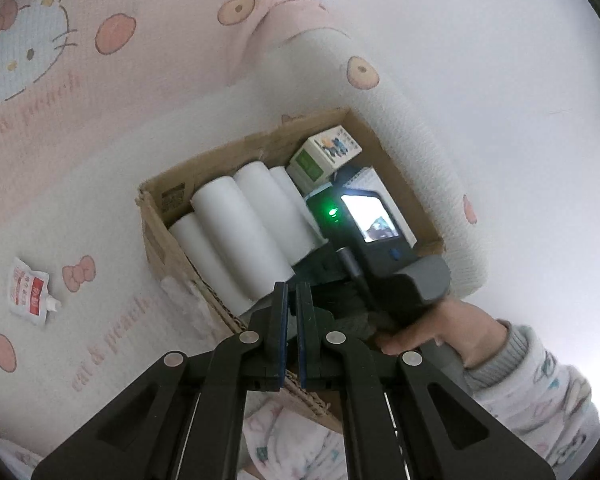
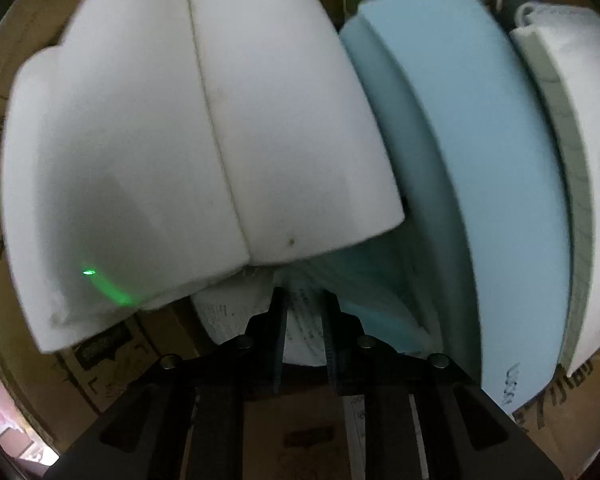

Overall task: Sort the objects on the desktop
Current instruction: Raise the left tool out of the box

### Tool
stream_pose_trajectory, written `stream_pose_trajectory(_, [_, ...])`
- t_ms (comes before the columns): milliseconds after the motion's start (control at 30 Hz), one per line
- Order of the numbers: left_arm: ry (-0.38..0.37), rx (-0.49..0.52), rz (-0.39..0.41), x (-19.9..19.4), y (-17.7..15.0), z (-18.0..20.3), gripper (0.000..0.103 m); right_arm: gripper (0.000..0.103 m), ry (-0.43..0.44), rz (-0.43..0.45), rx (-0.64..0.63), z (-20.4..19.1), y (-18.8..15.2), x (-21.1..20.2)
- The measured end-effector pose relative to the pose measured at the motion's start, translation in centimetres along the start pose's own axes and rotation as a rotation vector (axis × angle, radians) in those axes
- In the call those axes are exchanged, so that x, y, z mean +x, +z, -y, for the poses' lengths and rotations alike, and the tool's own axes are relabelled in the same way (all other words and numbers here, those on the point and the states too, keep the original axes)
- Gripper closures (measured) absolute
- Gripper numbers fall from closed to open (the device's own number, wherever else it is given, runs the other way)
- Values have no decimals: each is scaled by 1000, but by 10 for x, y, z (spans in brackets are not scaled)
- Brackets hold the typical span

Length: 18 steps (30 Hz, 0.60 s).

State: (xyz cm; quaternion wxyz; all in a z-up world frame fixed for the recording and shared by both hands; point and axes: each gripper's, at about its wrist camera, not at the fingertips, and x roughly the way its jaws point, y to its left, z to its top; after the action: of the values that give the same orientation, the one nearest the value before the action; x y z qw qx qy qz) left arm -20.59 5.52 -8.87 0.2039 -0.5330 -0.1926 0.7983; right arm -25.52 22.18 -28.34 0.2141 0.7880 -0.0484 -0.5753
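The left gripper (image 1: 292, 292) is seen above the near edge of a cardboard box (image 1: 156, 240), its blue-faced jaws drawn almost together with only a thin gap. Nothing is held between them.

The cardboard box is set on a pink and white printed cloth (image 1: 100, 152). Inside it, white foam pieces (image 1: 236, 232) with rounded tops are stacked side by side along the left part. A small green-and-white carton (image 1: 324, 156) is lodged at the far corner.

The right gripper is observed from the left wrist camera as a grey body (image 1: 384, 248) with a lit screen and a green lamp, lowered into the box. It is carried by a hand (image 1: 432, 332) in a patterned sleeve.

From the right wrist camera, the right gripper (image 2: 305, 320) is recorded with its jaws closed on a thin white printed item (image 2: 304, 320), seemingly a sachet or packet; its exact nature cannot be determined. The item is located inside the box, just below the foam pieces (image 2: 204, 128) and beside a light blue book (image 2: 472, 184).

A white-and-red spouted pouch (image 1: 30, 292) is noted lying flat on the cloth, well apart from the box on its left.
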Motion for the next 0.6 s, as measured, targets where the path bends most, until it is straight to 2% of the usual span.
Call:
stream_pose_trajectory(100, [-24,-4,5,0,0,-5,99,88,-18,-50,-6,-3,6,12])
stream_pose_trajectory(167, [-16,-10,6,-2,-2,-7,99,88,-60,-42,-19,-11,7,17])
stream_pose_trajectory(467, [23,3,-16,3,1,-8,99,88,32,-80,57,-3,5,23])
stream_pose_trajectory(600, [57,22,-34,10,5,2,90,88,-19,-54,18,-14,3,15])
